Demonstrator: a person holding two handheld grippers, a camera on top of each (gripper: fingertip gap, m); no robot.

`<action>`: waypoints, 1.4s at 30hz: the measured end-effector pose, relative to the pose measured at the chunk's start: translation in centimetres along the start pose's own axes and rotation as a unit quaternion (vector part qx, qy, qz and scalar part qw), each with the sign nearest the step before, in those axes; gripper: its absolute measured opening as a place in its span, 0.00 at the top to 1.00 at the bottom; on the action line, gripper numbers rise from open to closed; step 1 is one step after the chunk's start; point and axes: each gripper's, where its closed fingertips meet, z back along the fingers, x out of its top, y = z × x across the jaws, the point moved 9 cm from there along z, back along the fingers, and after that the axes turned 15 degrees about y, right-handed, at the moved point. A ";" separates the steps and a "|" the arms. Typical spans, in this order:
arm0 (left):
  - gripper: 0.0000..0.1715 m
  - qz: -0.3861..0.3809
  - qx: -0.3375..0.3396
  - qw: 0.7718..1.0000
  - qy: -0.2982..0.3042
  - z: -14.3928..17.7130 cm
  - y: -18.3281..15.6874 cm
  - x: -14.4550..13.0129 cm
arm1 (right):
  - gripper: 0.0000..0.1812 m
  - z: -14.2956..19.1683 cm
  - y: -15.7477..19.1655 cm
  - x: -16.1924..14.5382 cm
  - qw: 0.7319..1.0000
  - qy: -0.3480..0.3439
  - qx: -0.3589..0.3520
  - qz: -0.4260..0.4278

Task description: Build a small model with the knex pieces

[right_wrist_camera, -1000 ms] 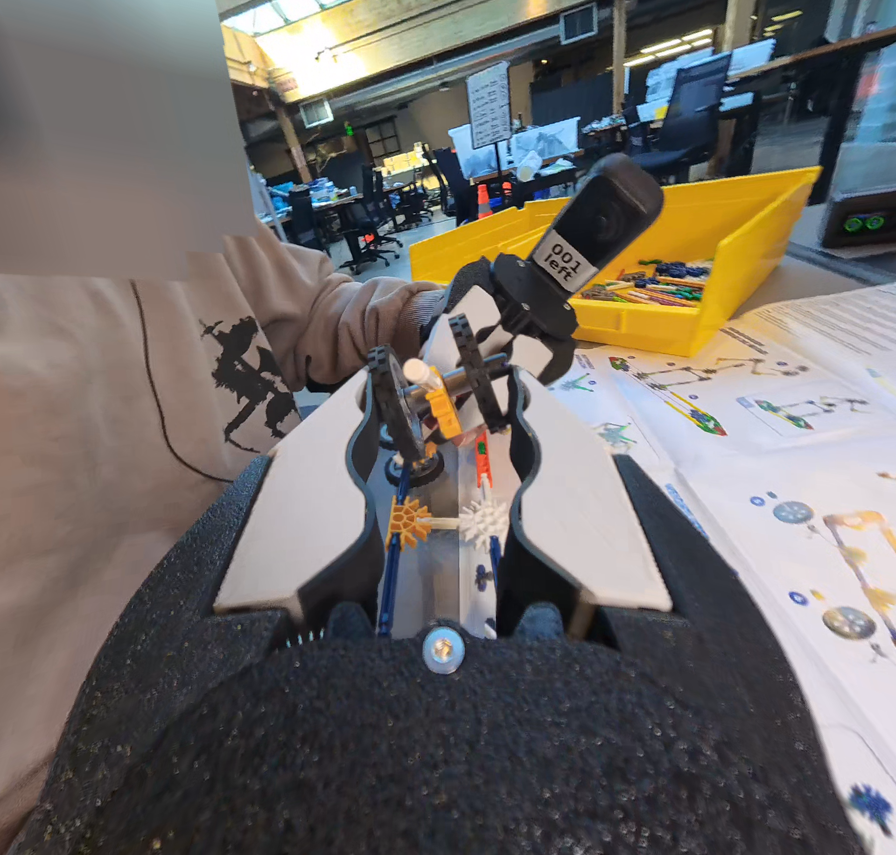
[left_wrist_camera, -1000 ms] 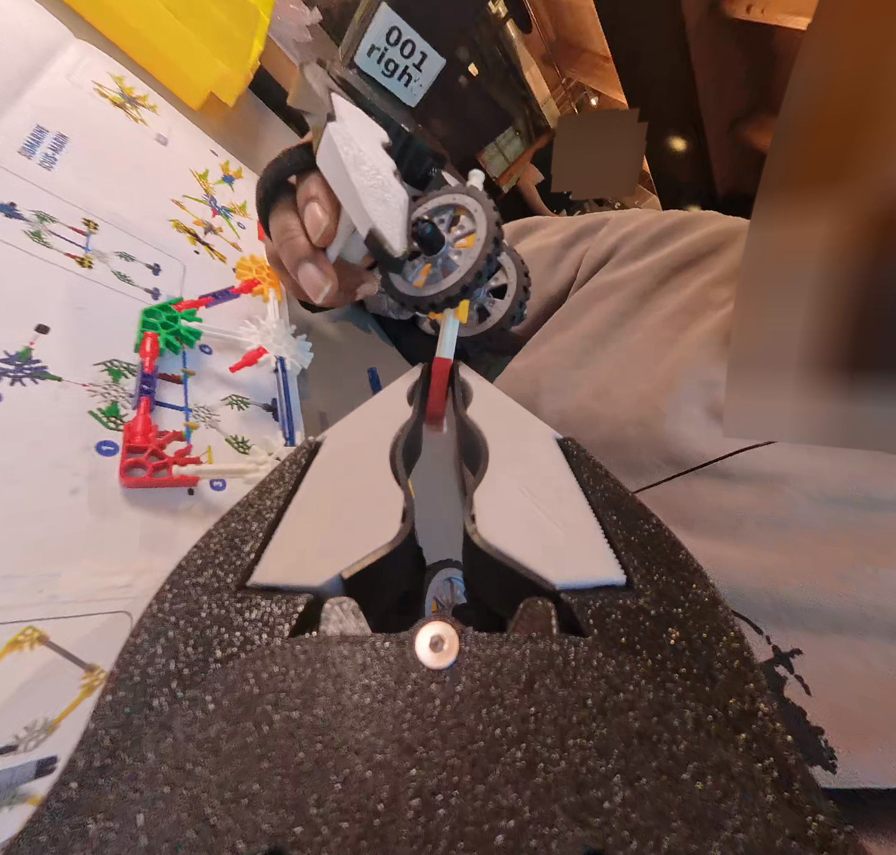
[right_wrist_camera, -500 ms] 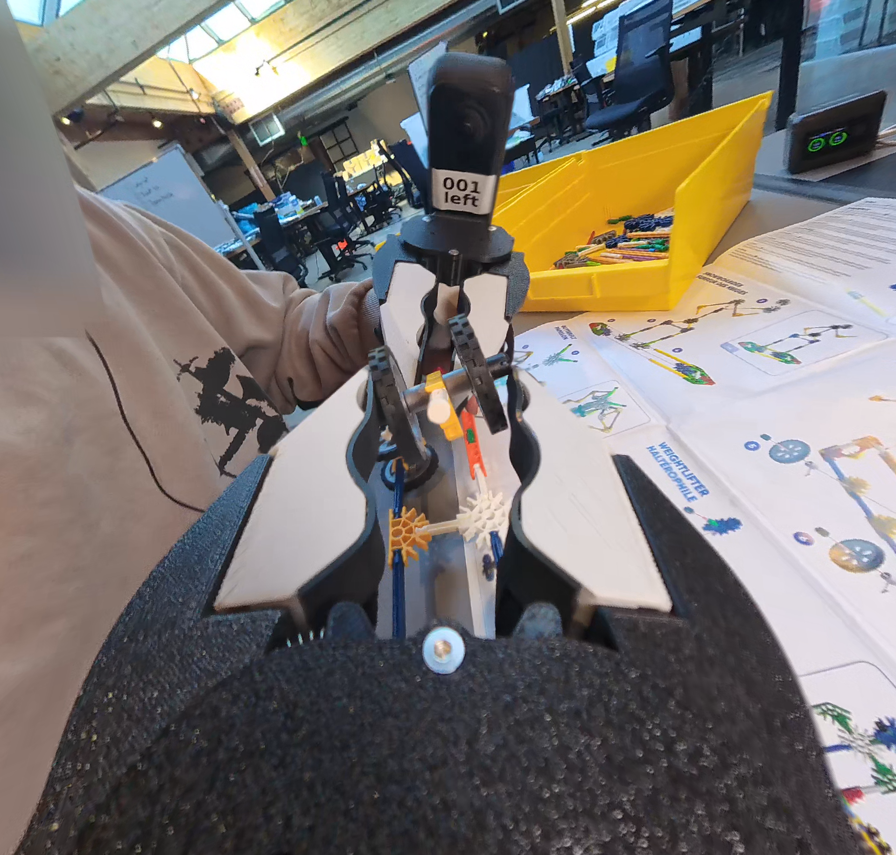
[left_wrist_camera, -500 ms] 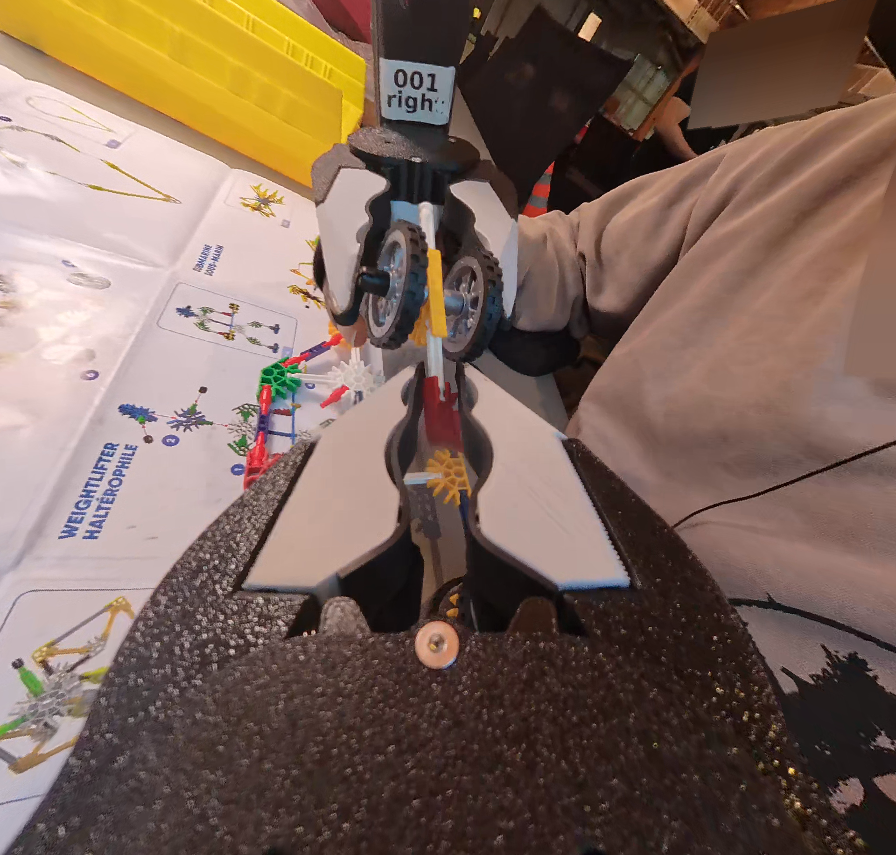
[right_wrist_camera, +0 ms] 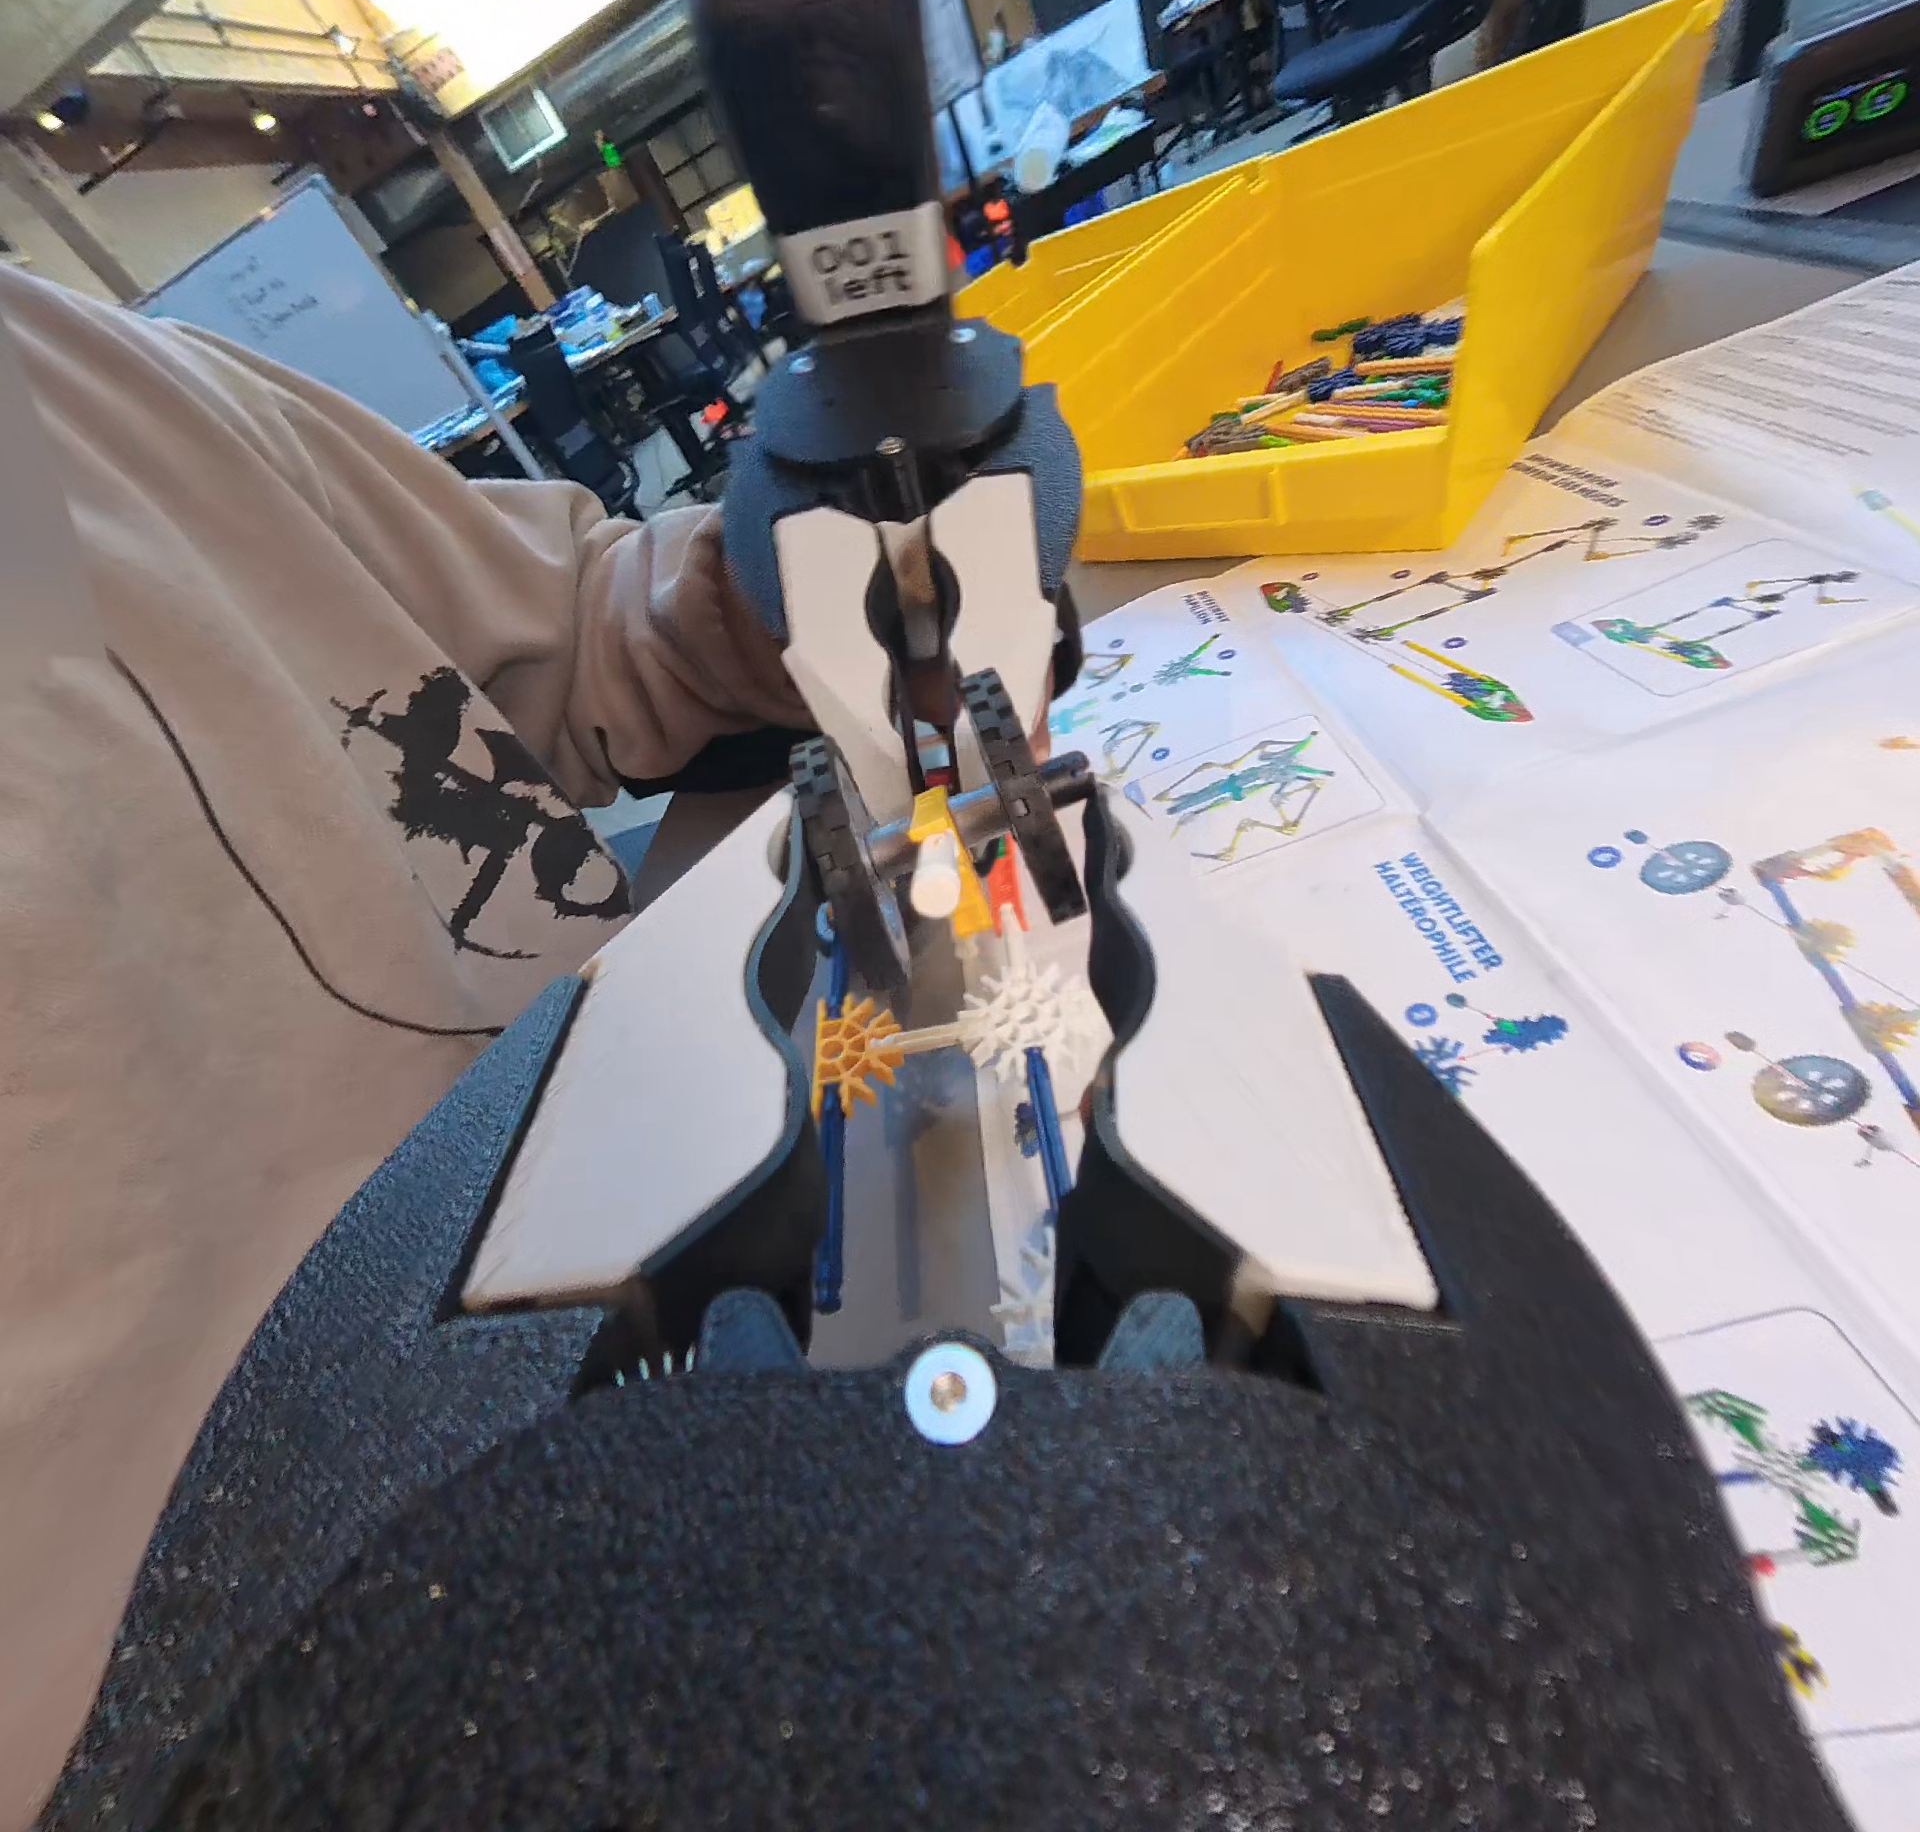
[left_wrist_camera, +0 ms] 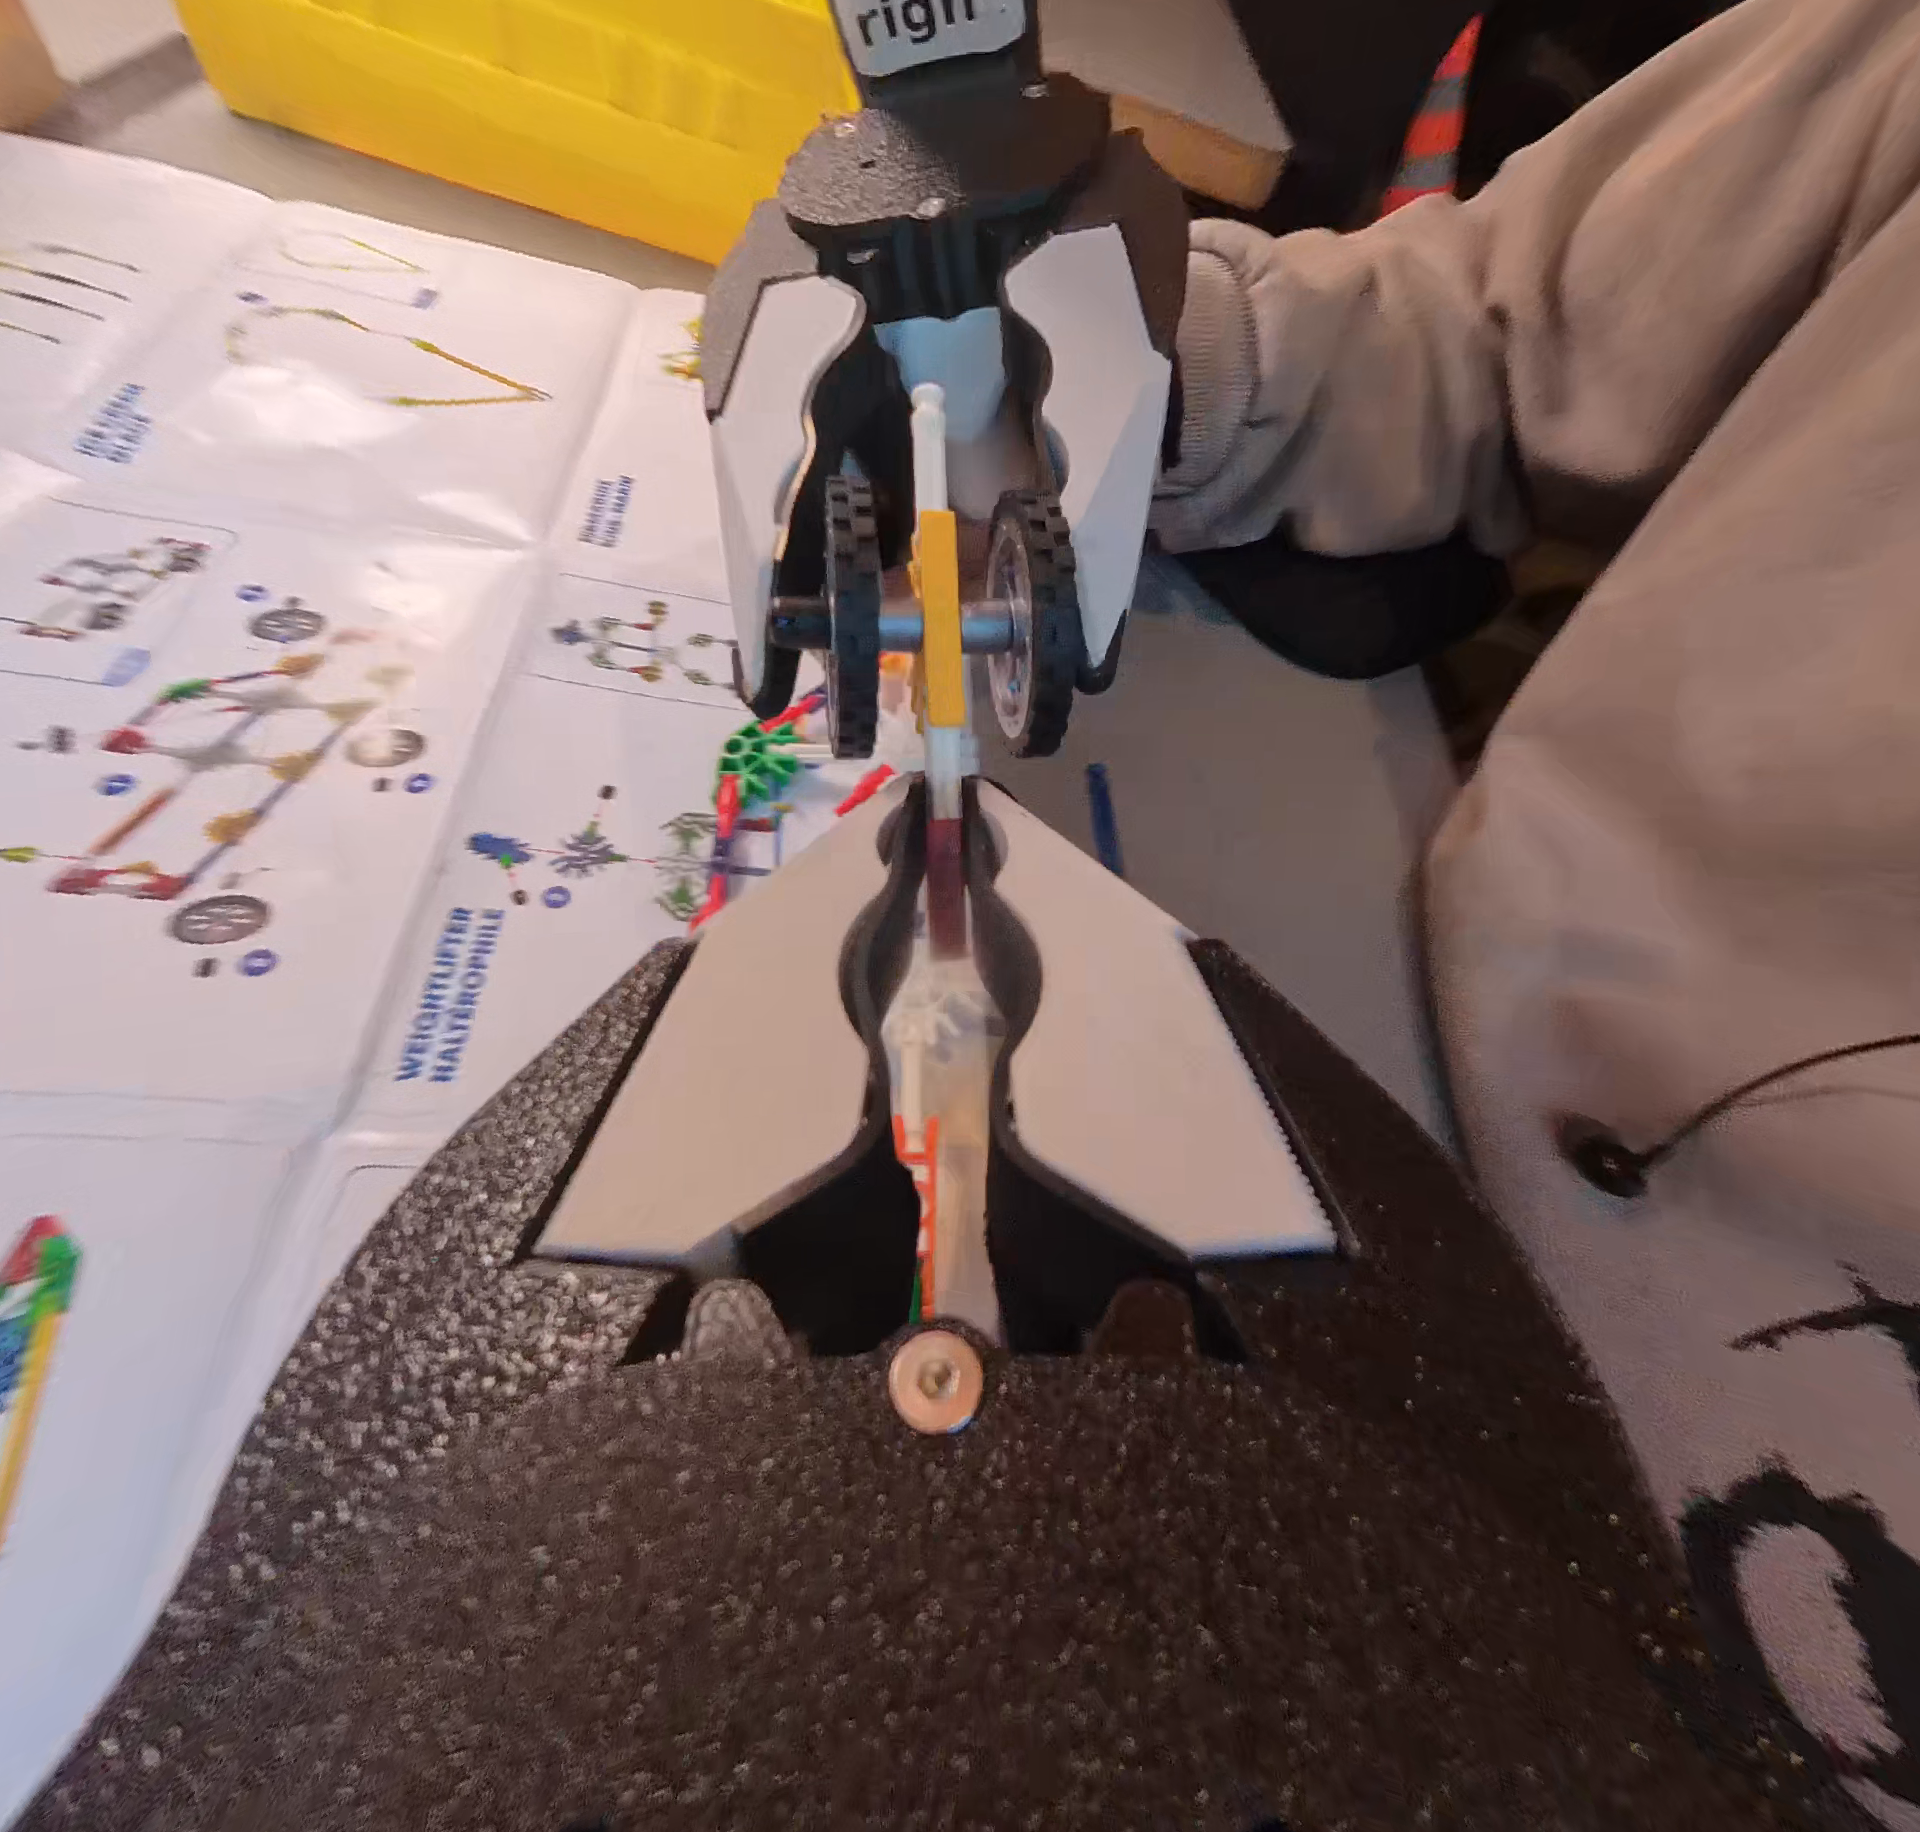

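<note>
My left gripper (left_wrist_camera: pixel 940 795) is shut on a dark red connector (left_wrist_camera: pixel 945 889) on a white rod (left_wrist_camera: pixel 928 452). The rod runs up through a yellow connector (left_wrist_camera: pixel 940 587) on a grey axle with two black wheels (left_wrist_camera: pixel 852 639). My right gripper (left_wrist_camera: pixel 930 676) faces it from above, shut on the ends of that wheel axle. In the right wrist view the right gripper (right_wrist_camera: pixel 940 826) holds the wheels (right_wrist_camera: pixel 842 847) between its fingers, and the left gripper (right_wrist_camera: pixel 925 733) meets it tip to tip. Both are held above the table.
A part-built rod model lies on the table below, with a green connector (left_wrist_camera: pixel 758 759), an orange connector (right_wrist_camera: pixel 847 1050) and a white one (right_wrist_camera: pixel 1023 1024). Printed instruction sheets (right_wrist_camera: pixel 1558 847) cover the table. A yellow bin (right_wrist_camera: pixel 1351 328) of loose rods stands behind. A person's beige sleeve (left_wrist_camera: pixel 1403 380) is close. The tips of both grippers are at nearly the same place.
Both grippers turned to face each other tip to tip and drew closer. The wheel axle now sits crosswise, wheels edge-on to the left wrist view. Both grips are unchanged.
</note>
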 end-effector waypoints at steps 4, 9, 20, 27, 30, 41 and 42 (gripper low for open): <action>0.98 -0.012 0.117 0.993 -0.011 0.5 0.5 0.5 | 0.74 -0.1 -0.6 0.1 0.995 -0.074 -0.063 -0.017; 0.97 0.032 0.147 0.986 -0.070 1.2 1.8 0.9 | 0.74 -0.5 0.6 1.3 0.962 -0.097 -0.238 0.094; 0.98 0.126 0.089 0.975 -0.161 0.6 2.1 2.0 | 0.75 -0.4 3.0 2.3 0.872 -0.071 -0.420 0.244; 0.98 0.145 0.063 0.971 -0.181 0.3 1.8 2.3 | 0.75 0.0 3.6 2.6 0.859 -0.060 -0.436 0.262; 0.97 0.104 0.098 0.976 -0.165 0.5 1.1 2.6 | 0.74 0.3 3.8 2.7 0.870 -0.068 -0.406 0.271; 0.97 -0.215 0.309 0.926 -0.026 -0.4 -2.2 2.3 | 0.73 1.8 2.7 1.7 0.975 -0.064 -0.132 0.167; 0.97 -0.232 0.310 0.922 -0.020 -0.6 -2.3 2.1 | 0.73 1.7 2.6 1.6 0.982 -0.062 -0.105 0.147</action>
